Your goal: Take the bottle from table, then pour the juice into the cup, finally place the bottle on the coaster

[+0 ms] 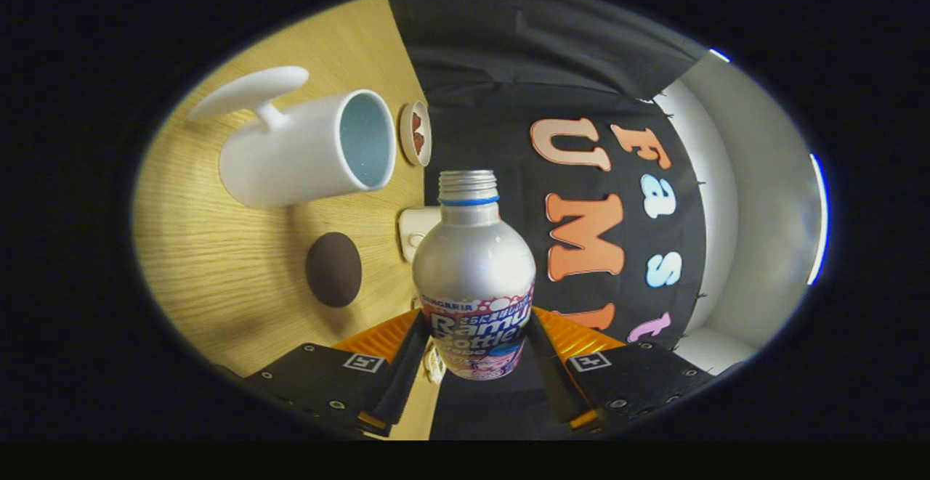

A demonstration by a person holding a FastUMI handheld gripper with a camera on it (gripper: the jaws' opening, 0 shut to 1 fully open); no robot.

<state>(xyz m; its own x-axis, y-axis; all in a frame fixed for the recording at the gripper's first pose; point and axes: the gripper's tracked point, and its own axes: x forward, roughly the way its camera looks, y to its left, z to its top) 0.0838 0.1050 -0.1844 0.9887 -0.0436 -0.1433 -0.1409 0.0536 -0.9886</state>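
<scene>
My gripper (476, 338) is shut on a silver bottle (474, 269) with a printed label, one finger on each side of its lower body. The bottle has no cap, and its threaded mouth (468, 181) points straight ahead of the fingers. My view is rolled on its side, so the bottle lies about level above the wooden table (218, 262). A white cup (305, 149) with a long handle stands on the table just ahead and to one side of the mouth, its opening close to it. A dark brown round coaster (333, 269) lies on the table beside the bottle's body.
A small round dish with a red pattern (415, 133) sits past the cup at the table's far edge. A white boxy object (415, 233) lies partly hidden behind the bottle. The black booth wall rises right behind the table.
</scene>
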